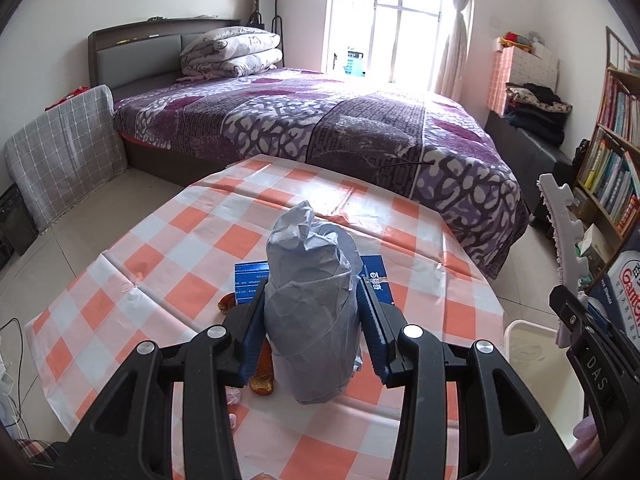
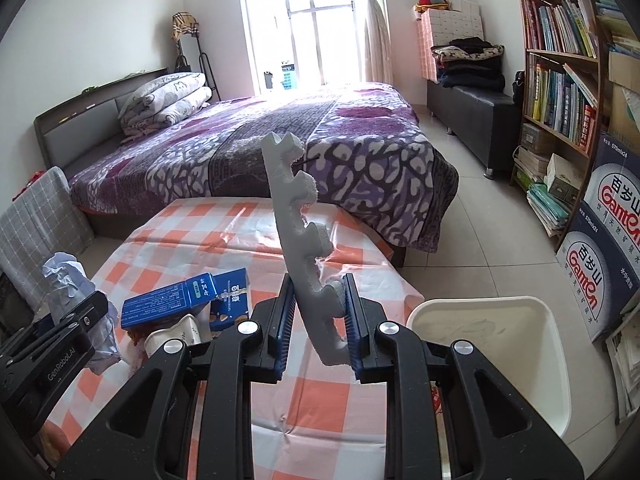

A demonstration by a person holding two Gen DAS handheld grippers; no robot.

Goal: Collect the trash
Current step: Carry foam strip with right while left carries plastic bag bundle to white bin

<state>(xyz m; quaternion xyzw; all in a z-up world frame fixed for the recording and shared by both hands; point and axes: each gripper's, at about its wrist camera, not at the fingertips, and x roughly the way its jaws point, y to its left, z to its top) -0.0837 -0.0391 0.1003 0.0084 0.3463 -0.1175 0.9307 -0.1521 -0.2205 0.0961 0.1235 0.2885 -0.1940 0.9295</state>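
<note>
Left gripper (image 1: 312,320) clamped on a crumpled grey paper wad (image 1: 312,304), held above the checked tablecloth (image 1: 160,240). Behind it, blue carton (image 2: 188,300) lying flat. Right gripper (image 2: 316,320) nearly closed around a notched white foam strip (image 2: 300,232), near the white bin (image 2: 552,360).

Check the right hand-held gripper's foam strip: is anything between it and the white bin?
Nothing visible. The right hand-held gripper is shut on the foam strip, held above the table edge. The white bin sits on the floor just to its right, mouth open, with only bare air between them.
</note>
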